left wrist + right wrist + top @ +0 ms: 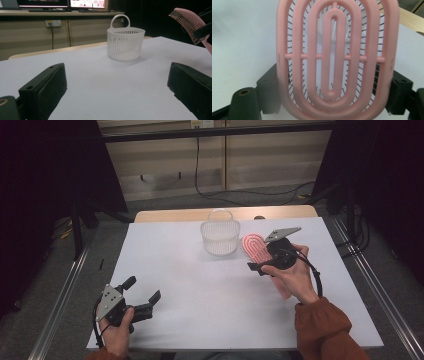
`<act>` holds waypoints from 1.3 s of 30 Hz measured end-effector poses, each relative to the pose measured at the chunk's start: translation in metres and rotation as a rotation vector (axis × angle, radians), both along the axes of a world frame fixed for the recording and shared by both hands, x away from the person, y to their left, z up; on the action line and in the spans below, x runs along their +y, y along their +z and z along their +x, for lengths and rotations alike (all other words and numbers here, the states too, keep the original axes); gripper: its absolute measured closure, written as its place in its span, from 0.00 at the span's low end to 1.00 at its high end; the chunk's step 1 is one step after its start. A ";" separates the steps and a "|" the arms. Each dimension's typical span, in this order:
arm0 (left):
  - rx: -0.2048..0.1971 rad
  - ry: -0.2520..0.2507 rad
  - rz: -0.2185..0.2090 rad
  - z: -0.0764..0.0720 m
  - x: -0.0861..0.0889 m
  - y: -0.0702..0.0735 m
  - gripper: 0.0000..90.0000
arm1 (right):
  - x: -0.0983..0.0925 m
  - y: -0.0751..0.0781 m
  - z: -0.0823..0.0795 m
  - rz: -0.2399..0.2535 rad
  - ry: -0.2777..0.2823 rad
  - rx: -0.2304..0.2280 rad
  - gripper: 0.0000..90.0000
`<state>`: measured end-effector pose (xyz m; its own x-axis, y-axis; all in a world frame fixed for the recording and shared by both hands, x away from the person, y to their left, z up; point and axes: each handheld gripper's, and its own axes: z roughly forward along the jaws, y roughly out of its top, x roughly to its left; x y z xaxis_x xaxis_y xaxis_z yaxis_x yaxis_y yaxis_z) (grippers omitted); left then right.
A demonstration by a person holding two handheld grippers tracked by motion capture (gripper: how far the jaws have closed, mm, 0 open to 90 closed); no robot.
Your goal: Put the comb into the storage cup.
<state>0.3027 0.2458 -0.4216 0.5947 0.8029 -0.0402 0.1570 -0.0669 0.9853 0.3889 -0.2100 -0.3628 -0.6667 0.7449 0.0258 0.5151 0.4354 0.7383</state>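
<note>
Brush (335,60), pink w/ open ribbed head, sat clamped across its width betw. the black jaws of my right gripper (267,257), lifted off the table (200,285) on the right side, head pointing toward the far edge. In the right gripper view both pads pressed the head's outer rims, bristles showing thru the slots. From the left gripper view the brush hung in the air at upper right, bristles facing down-left, well above the white top.

White slotted basket (220,237) w/ loop handle stood upright near the far edge, about mid-table, just left of the brush head; couldn't tell if they touched, prob. a small gap.

My left gripper (142,297) rested low at the near-left corner, close to the near edge, jaws spread wide w/ nothing betw. them, aimed toward the basket.

Room: wide bare stretch of table betw. my two hands and from the left gripper up to the basket. Right edge was well clear of my right hand.
</note>
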 end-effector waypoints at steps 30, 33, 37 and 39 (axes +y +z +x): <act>-0.003 0.006 -0.004 0.000 0.001 0.001 0.03 | 0.000 0.017 -0.007 0.168 -0.035 -0.239 0.21; -0.002 0.000 0.000 0.000 0.000 0.001 0.03 | 0.003 0.018 -0.006 0.170 -0.039 -0.258 0.21; -0.005 0.001 -0.005 0.000 0.001 0.001 0.03 | 0.003 0.025 -0.002 0.191 -0.081 -0.293 0.21; -0.006 0.002 -0.002 0.000 0.002 0.001 0.03 | 0.004 0.027 -0.001 0.196 -0.089 -0.310 0.21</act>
